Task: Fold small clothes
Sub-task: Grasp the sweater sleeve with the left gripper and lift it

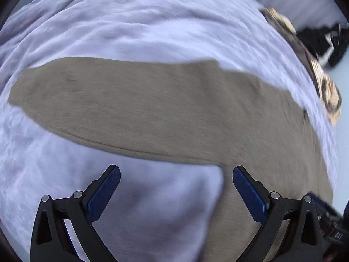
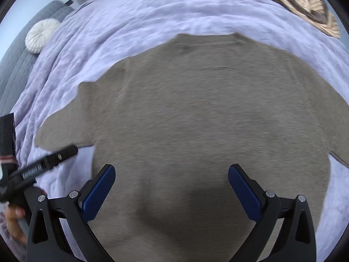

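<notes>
A tan long-sleeved top (image 2: 196,113) lies spread flat on a lilac bedspread (image 2: 130,21). In the left wrist view its sleeve (image 1: 135,107) stretches out to the left, with the body running down at the right. My left gripper (image 1: 176,172) is open and empty, just above the bedspread below the sleeve, near where the sleeve meets the body. My right gripper (image 2: 171,171) is open and empty over the middle of the top's body. The left gripper also shows at the left edge of the right wrist view (image 2: 43,161), by the left sleeve.
A brown and cream patterned cushion (image 2: 305,6) lies at the far right of the bed; it also shows in the left wrist view (image 1: 327,91). A round white cushion (image 2: 41,35) sits on a grey headboard (image 2: 17,61) at the left. A dark bundle (image 1: 325,43) lies beyond the bed.
</notes>
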A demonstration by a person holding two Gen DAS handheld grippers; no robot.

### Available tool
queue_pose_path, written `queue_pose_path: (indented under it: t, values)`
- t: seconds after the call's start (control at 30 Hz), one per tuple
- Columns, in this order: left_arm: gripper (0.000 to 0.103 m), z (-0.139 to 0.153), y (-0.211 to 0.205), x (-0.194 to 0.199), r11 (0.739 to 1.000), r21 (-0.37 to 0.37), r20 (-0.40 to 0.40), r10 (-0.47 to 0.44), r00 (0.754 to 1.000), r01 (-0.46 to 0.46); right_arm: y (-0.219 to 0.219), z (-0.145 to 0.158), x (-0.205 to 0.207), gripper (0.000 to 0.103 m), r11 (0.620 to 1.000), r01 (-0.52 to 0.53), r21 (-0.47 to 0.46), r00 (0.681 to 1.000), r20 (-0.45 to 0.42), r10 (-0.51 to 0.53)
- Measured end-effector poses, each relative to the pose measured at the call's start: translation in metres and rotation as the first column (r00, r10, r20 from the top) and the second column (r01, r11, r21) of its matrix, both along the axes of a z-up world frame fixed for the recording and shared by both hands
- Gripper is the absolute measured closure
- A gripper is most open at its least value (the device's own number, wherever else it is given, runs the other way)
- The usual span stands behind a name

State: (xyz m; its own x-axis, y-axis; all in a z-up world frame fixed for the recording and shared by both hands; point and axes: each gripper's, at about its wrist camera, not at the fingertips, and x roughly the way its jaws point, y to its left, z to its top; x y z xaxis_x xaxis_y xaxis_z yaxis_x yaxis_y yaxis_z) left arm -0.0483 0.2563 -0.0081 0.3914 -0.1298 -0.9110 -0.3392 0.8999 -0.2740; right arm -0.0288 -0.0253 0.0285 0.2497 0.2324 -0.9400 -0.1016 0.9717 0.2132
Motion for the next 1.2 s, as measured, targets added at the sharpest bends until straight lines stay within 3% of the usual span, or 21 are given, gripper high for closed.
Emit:
queue_pose_path:
  t: [0.1, 0.2, 0.33, 0.4, 0.43, 0.47, 0.5, 0.53, 0.57, 0.73, 0.83, 0.93, 1.03, 1.2]
  values:
    - [0.000, -0.006, 0.066, -0.019, 0.990, -0.023, 0.037, 0.141, 0.989, -0.140, 0.027, -0.005, -0.004, 0.000, 0.998, -0.067, -0.002, 0.997, -0.025, 0.067]
    - [0.000, -0.022, 0.110, -0.024, 0.963, -0.047, 0.032, 0.267, 0.963, -0.265, 0.045, -0.009, -0.009, 0.000, 0.994, -0.110, -0.012, 0.993, -0.050, 0.110]
    - [0.000, -0.051, 0.145, -0.022, 0.918, -0.157, 0.000, 0.368, 0.930, -0.364, 0.062, -0.013, -0.014, 0.000, 0.989, -0.144, -0.009, 0.987, -0.078, 0.143]
    - [0.005, -0.053, 0.149, -0.016, 0.907, -0.167, 0.013, 0.395, 0.919, -0.387, 0.070, -0.015, -0.017, 0.000, 0.987, -0.160, -0.014, 0.984, -0.087, 0.158]
    - [0.021, -0.050, 0.149, -0.015, 0.906, -0.146, 0.031, 0.405, 0.914, -0.397, 0.074, -0.015, -0.018, 0.000, 0.986, -0.166, -0.017, 0.982, -0.092, 0.163]
    - [0.049, -0.048, 0.150, -0.016, 0.909, -0.134, 0.044, 0.404, 0.914, -0.395, 0.077, -0.016, -0.019, 0.000, 0.985, -0.171, -0.019, 0.981, -0.097, 0.169]
    - [0.063, -0.046, 0.151, -0.012, 0.912, -0.130, 0.047, 0.397, 0.917, -0.388, 0.079, -0.017, -0.019, 0.000, 0.984, -0.175, -0.019, 0.980, -0.101, 0.173]
    - [0.087, -0.047, 0.152, -0.008, 0.916, -0.137, 0.053, 0.388, 0.920, -0.378, 0.080, -0.016, -0.020, 0.000, 0.984, -0.179, -0.016, 0.979, -0.105, 0.176]
    - [0.095, -0.045, 0.153, -0.009, 0.919, -0.152, 0.068, 0.377, 0.924, -0.364, 0.081, -0.016, -0.021, 0.000, 0.983, -0.182, -0.014, 0.978, -0.107, 0.180]
    - [0.095, -0.010, 0.141, -0.015, 0.951, -0.169, 0.209, 0.291, 0.934, -0.259, 0.081, -0.010, -0.024, 0.000, 0.984, -0.180, -0.002, 0.979, -0.094, 0.179]
    - [0.095, 0.028, 0.112, -0.004, 0.979, -0.151, 0.313, 0.177, 0.933, -0.135, 0.072, -0.006, -0.024, 0.000, 0.987, -0.159, 0.013, 0.984, -0.079, 0.159]
    - [0.095, 0.060, 0.073, 0.014, 0.991, -0.135, 0.392, 0.059, 0.918, -0.006, 0.058, -0.002, -0.024, 0.000, 0.992, -0.123, 0.029, 0.990, -0.064, 0.124]
    - [0.095, 0.087, 0.013, 0.036, 0.980, -0.127, 0.454, -0.079, 0.887, 0.152, 0.037, 0.006, -0.026, 0.000, 0.996, -0.078, 0.043, 0.996, -0.039, 0.080]
    - [0.095, 0.094, -0.110, 0.070, 0.912, -0.106, 0.463, -0.306, 0.832, 0.395, -0.016, 0.017, -0.028, 0.000, 0.998, 0.034, 0.049, 0.999, 0.003, -0.034]
